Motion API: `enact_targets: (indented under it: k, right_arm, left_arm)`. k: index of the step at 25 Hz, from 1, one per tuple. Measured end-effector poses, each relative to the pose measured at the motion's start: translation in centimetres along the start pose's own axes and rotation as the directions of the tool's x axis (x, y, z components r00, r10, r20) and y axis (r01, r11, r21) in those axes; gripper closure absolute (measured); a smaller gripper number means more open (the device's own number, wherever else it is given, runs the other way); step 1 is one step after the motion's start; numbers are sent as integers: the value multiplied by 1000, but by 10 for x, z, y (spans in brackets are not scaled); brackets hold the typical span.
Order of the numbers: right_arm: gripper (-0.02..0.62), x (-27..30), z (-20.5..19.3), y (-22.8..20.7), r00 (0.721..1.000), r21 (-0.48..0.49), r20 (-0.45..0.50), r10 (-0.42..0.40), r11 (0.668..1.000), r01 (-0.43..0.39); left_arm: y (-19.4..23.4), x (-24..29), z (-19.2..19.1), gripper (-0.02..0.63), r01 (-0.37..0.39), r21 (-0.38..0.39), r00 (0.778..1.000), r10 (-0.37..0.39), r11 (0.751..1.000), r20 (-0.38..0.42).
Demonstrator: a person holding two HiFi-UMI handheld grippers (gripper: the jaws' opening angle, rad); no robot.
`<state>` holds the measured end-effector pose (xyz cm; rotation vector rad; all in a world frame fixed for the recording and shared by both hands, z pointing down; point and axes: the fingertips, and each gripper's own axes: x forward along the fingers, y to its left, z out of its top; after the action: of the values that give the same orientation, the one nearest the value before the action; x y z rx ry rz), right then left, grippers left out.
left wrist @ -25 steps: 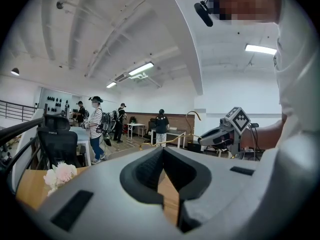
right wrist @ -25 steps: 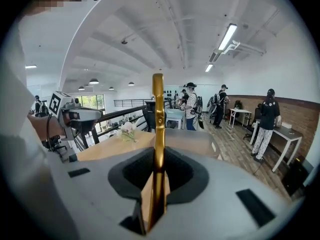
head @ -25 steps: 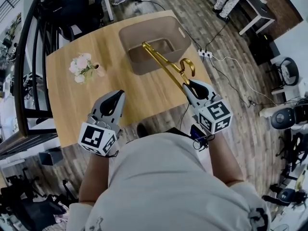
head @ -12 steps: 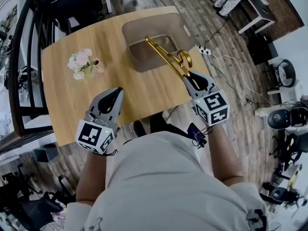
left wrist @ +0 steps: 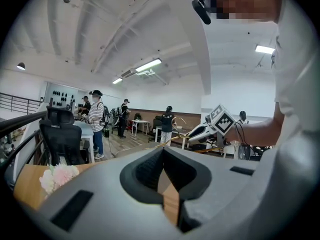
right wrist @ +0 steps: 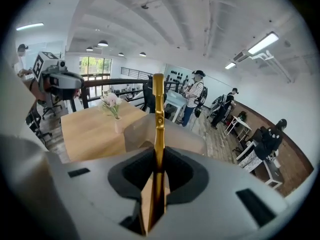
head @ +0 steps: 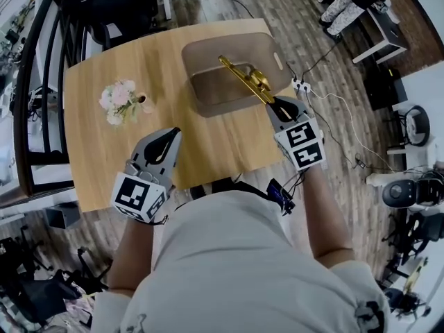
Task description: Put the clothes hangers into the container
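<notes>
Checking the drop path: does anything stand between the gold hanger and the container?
Nothing visible does. The right gripper holds the hanger over the container's open top; the flower vase stands apart, leftward.

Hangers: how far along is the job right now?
Done: nothing that shows; no hanger lies in the container yet. In hand: the right gripper is shut on a gold hanger, whose far end is over the container's opening. The left gripper is empty. Left: lower the hanger in and let go. No other hanger is in view.
</notes>
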<state>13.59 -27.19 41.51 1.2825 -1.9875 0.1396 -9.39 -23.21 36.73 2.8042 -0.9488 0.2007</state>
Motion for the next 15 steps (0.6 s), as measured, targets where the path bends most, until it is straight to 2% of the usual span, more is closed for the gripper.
enact_targets:
  k: [7,15]
  right_arm:
    - [526,47,2,-24,994,-172,-112,-1,985,-19]
    - [526,99,-10,-33,964,-372,-266,-9,923,-94]
  left_arm:
    - [18,35,1,600,-21,-6,1000,21,1000,-10]
    - [28,64,-3,600,-36,-28,999,35,999,-29]
